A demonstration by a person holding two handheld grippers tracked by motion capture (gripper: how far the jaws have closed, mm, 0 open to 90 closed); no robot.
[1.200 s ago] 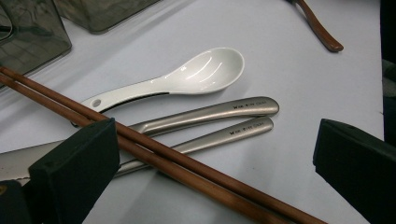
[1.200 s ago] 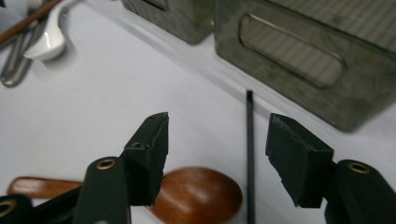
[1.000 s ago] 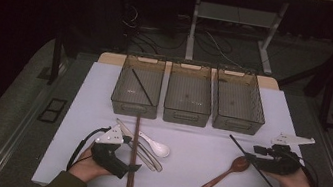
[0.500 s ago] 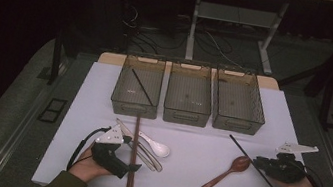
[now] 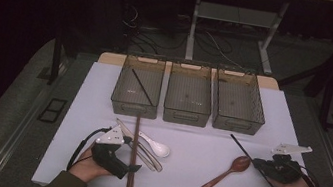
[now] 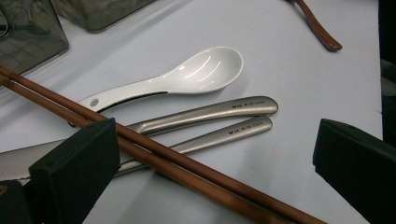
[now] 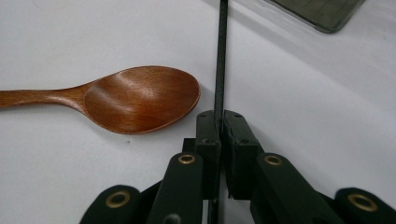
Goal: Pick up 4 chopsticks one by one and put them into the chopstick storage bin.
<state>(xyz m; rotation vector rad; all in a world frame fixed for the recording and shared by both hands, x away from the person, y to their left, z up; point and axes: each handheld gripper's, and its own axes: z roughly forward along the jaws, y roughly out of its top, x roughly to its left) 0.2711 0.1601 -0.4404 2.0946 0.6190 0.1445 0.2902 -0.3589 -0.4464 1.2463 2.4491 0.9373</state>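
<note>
The right gripper (image 7: 219,122) has just been closing and now clamps the black chopstick (image 7: 220,56), which runs straight out between its pads, just beside the wooden spoon (image 7: 140,98) on the table (image 5: 197,144). The left gripper (image 6: 210,158) gapes wide, holding nothing, over brown chopsticks (image 6: 154,154)

We record a black chopstick (image 7: 220,56), a reddish-brown wooden spoon (image 7: 140,98), a glossy white spoon (image 6: 187,77), brown chopsticks (image 6: 177,163), a white desk (image 5: 191,178), and smoky grey translucent bins (image 5: 189,94).
</note>
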